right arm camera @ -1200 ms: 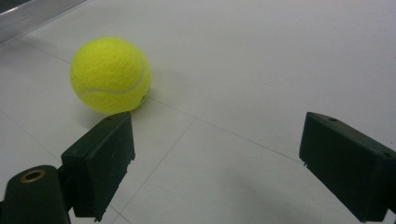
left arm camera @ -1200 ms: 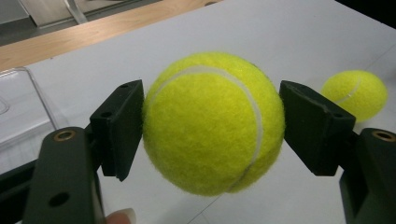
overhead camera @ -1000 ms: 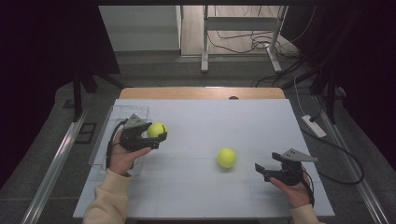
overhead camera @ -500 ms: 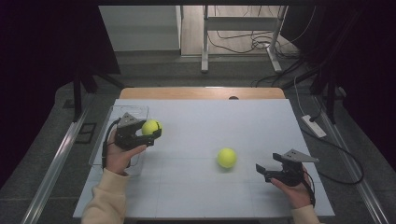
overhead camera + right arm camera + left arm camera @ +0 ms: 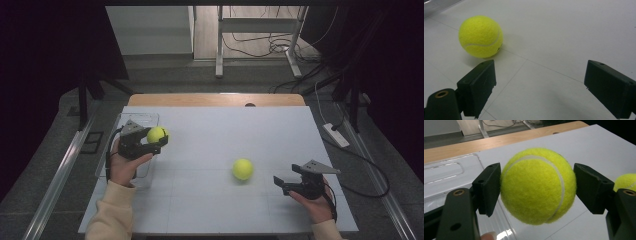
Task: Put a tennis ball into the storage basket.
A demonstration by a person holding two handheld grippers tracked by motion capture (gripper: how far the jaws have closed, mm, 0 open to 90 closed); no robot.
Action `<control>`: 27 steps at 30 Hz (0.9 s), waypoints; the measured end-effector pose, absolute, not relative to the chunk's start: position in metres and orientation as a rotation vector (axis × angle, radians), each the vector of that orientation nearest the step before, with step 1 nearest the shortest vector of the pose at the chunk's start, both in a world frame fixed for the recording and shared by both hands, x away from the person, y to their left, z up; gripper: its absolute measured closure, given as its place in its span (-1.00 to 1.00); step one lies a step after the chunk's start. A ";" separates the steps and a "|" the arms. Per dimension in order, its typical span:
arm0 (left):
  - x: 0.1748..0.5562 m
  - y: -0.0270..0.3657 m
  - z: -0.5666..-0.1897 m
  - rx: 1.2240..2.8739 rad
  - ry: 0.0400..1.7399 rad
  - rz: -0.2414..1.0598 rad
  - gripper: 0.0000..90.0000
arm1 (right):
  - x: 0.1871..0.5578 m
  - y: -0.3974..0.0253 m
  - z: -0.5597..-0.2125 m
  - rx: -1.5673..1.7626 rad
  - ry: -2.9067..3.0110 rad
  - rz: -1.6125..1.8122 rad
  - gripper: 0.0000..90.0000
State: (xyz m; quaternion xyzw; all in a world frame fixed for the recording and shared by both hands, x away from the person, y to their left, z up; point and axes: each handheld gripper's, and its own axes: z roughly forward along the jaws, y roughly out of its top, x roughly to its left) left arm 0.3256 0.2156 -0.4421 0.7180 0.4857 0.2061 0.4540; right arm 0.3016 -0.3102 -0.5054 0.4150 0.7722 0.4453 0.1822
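This looks like a lab or test room set up for recording, not a home. A plain white tabletop (image 5: 220,130) with a wooden far edge stands on a grey floor, dark drapes (image 5: 55,45) close off both sides, and loose cables (image 5: 260,42) trail past bare metal table legs (image 5: 219,40) behind. A white power strip (image 5: 336,135) lies on the floor by the tabletop's right side, and metal rails (image 5: 60,175) run along the floor.

No legible text, label, brand, number or sign can be made out on anything; only a tiny unreadable mark is seen on the tennis ball (image 5: 481,36) at the upper left of the right gripper view.
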 end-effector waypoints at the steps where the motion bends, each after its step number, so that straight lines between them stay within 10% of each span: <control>1: 0.325 0.218 -0.442 1.762 1.205 0.513 -0.40 | 0.302 -0.310 -0.505 1.171 2.179 1.262 -0.77; 27: 0.328 0.241 -0.442 1.694 1.275 0.557 -0.40 | 0.302 -0.312 -0.505 1.175 2.175 1.256 -0.77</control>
